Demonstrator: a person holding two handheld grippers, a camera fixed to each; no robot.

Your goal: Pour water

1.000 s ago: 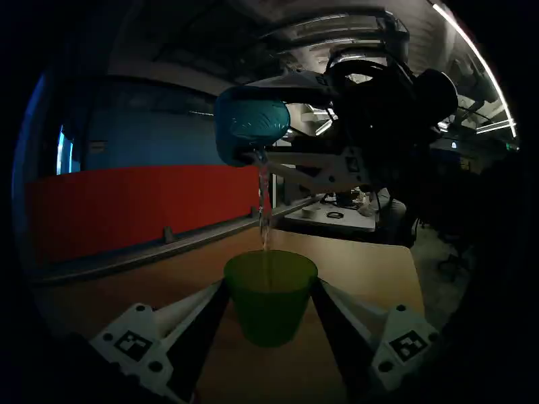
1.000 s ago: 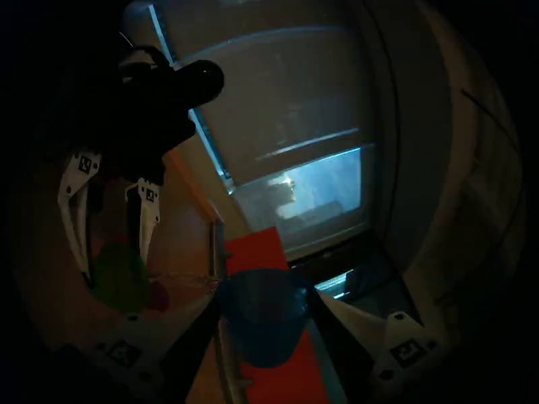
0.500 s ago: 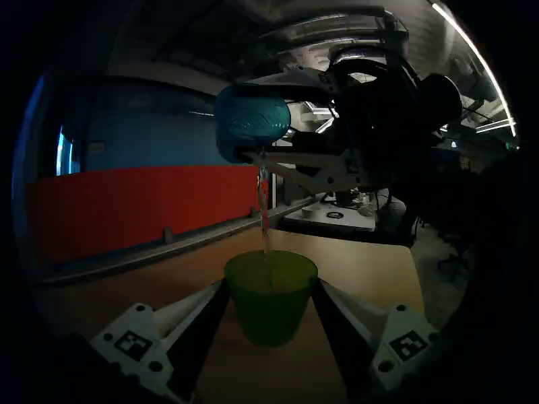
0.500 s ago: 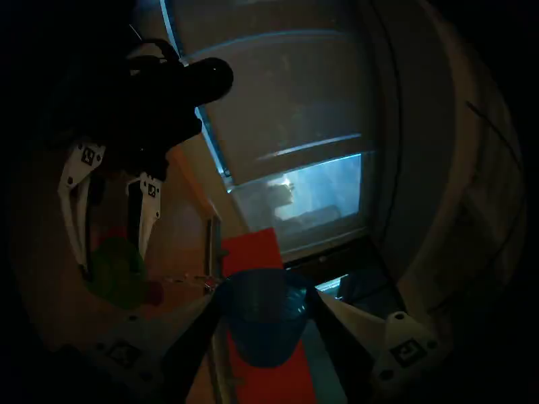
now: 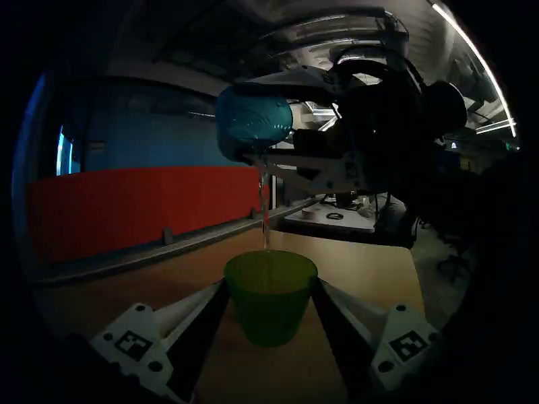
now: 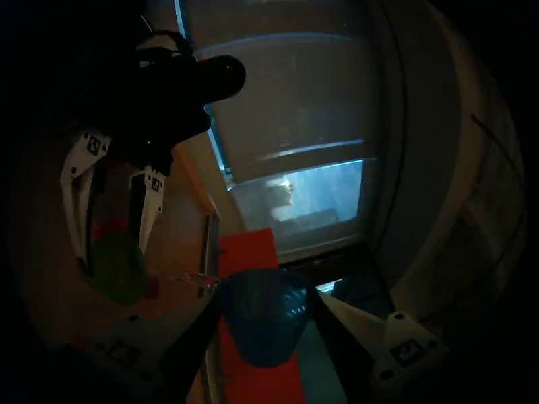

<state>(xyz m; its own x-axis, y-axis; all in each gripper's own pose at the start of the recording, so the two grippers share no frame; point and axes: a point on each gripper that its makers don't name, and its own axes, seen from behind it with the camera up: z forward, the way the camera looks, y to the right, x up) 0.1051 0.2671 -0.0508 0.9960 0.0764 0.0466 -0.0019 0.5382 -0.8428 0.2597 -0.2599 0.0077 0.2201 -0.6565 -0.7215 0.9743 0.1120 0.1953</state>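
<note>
Green cup [image 5: 270, 306] receiving a thin water stream [image 5: 264, 209], we are clamping it in the left gripper [image 5: 269, 291], right gripper [image 6: 264, 306] clenching the tilted blue cup [image 6: 263, 326], pouring.

Upright cup [image 5: 270, 310] sat between left gripper [image 5: 269, 288] fingers, over table [image 5: 367, 264]. Tipped cup [image 5: 255, 126] hung straight above, between right gripper [image 6: 264, 297] fingers.

Blue cup [image 5: 255, 128] lying tipped sideways, hanging high above green cup [image 5: 269, 299]. Thin water stream [image 5: 264, 202] falling from its lower rim into green cup. Green cup standing upright, translucent, tapering toward base, mouth facing up.
</note>
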